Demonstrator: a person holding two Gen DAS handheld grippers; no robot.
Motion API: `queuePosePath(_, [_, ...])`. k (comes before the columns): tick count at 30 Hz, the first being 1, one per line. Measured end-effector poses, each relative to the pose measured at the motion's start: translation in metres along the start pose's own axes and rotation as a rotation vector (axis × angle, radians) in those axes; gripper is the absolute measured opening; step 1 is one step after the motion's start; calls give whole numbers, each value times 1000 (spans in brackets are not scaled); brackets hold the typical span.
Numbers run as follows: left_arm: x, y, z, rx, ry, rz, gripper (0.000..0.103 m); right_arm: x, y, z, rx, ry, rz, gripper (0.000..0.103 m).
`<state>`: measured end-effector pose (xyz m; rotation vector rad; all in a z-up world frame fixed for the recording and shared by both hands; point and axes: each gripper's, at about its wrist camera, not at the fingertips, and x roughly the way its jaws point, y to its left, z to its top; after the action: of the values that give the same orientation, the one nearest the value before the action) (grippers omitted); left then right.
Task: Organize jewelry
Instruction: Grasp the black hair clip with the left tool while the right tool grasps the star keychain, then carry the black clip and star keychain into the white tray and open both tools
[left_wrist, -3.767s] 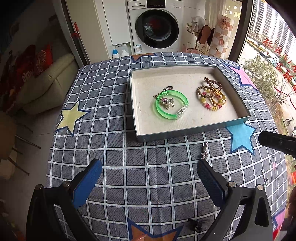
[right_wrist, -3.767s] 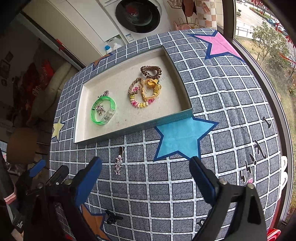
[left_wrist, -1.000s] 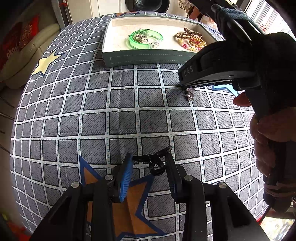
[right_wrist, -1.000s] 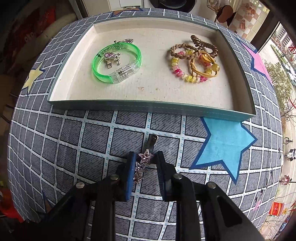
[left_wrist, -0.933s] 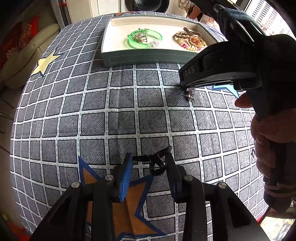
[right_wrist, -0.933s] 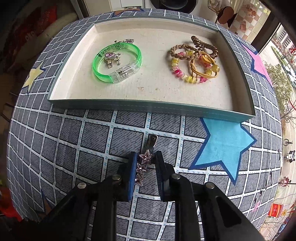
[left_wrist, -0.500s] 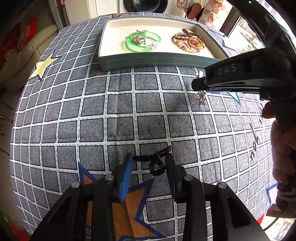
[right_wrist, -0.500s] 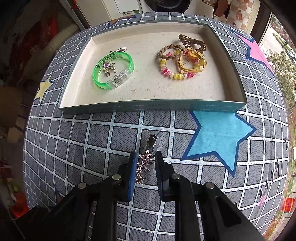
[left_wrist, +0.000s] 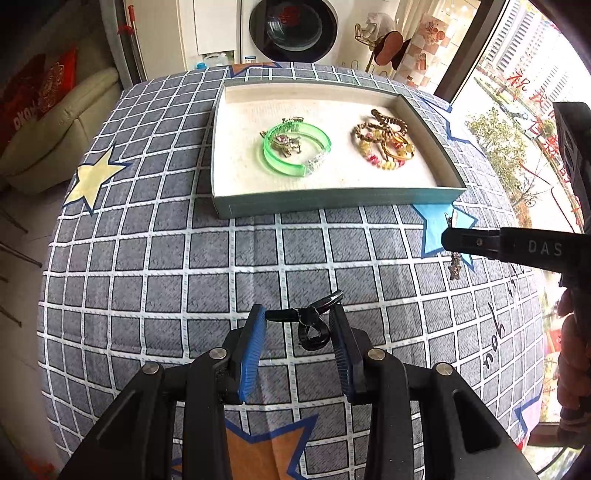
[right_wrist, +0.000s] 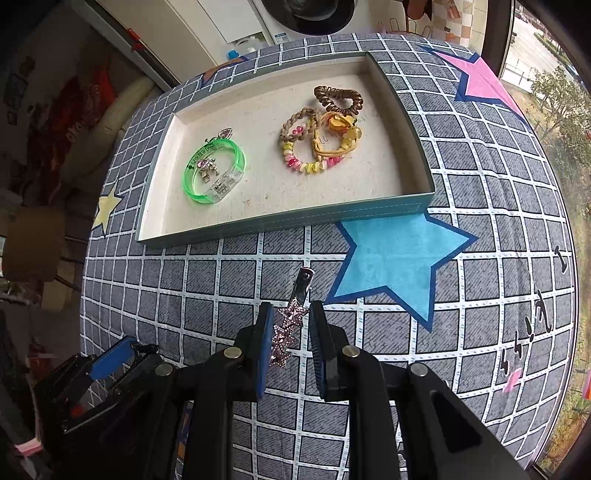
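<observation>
My left gripper (left_wrist: 297, 314) is shut on a black hair clip (left_wrist: 312, 326), held above the checked tablecloth (left_wrist: 166, 266). To its right, my right gripper (left_wrist: 476, 242) carries a clip that hangs below its fingers. In the right wrist view, my right gripper (right_wrist: 290, 310) is shut on a pink star hair clip (right_wrist: 290, 326) whose metal end sticks out forward. Ahead lies the shallow jewelry tray (left_wrist: 332, 201) (right_wrist: 288, 221). It holds a green bangle (left_wrist: 295, 153) (right_wrist: 214, 173) with a small charm inside, and a pile of beaded bracelets and hair ties (left_wrist: 384, 144) (right_wrist: 321, 129).
Coloured stars are printed on the cloth, a blue star (right_wrist: 399, 254) just in front of the tray. A washing machine (left_wrist: 293, 29) stands behind the table, a sofa (left_wrist: 55, 140) to the left and a window to the right. A hand (left_wrist: 572, 332) grips the right tool.
Both grippers have risen off the cloth with their clips held fast. The right gripper has slid to the right in the left wrist view, and the tray now shows more fully.
</observation>
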<state>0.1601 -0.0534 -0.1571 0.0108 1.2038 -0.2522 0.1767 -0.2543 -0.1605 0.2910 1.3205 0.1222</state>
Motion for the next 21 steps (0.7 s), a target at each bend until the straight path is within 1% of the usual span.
queuePosePath(8, [-8, 6, 36, -7, -55, 13, 48, -11, 4, 26, -9, -41, 6, 21])
queuePosePath(14, [-11, 4, 69, -5, -103, 9, 48, -20, 3, 55, -30, -78, 3, 21])
queuePosePath(21, [-6, 1, 106, -8, -142, 20, 48, -18, 5, 90, -57, -106, 5, 21])
